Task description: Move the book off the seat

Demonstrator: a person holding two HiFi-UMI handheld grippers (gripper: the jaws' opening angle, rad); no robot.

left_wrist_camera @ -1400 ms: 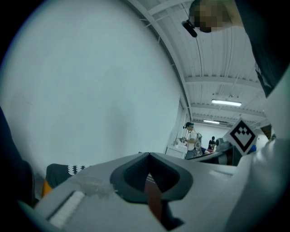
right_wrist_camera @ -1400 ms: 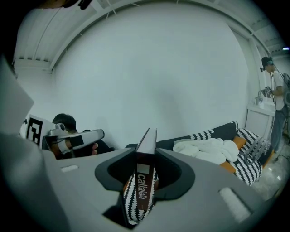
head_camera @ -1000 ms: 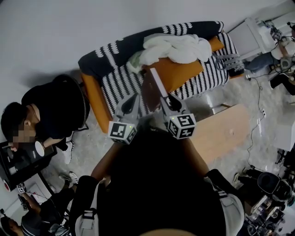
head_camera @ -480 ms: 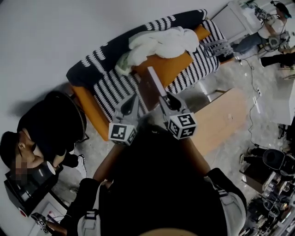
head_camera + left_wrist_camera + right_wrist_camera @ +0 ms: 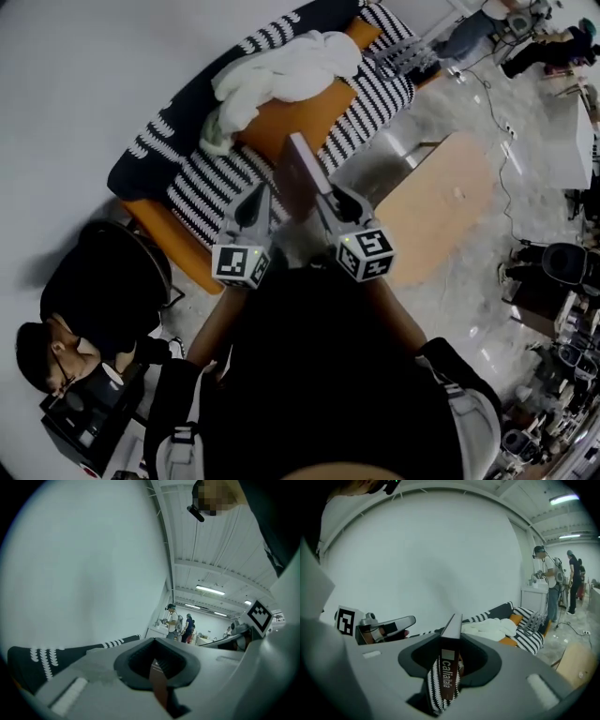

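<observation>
The book (image 5: 302,176), brown with a pale page edge, stands upright in the air between my two grippers, in front of the striped sofa's orange seat (image 5: 300,117). My right gripper (image 5: 328,201) is shut on its spine end; in the right gripper view the brown spine (image 5: 448,679) sits clamped between the jaws of that gripper (image 5: 449,663). My left gripper (image 5: 256,202) is at the book's other side; in the left gripper view a thin brown edge of the book (image 5: 158,682) is pinched in the jaws of the left gripper (image 5: 157,665).
A white blanket (image 5: 281,70) lies heaped on the sofa. A light wooden coffee table (image 5: 441,202) stands to the right of the grippers. A person in black (image 5: 98,281) sits at the sofa's left end. Other people stand by a white counter (image 5: 551,585).
Both grippers have swung with the book still held between them. The sofa has slid up and left in the head view, and the coffee table has come closer to the grippers.
</observation>
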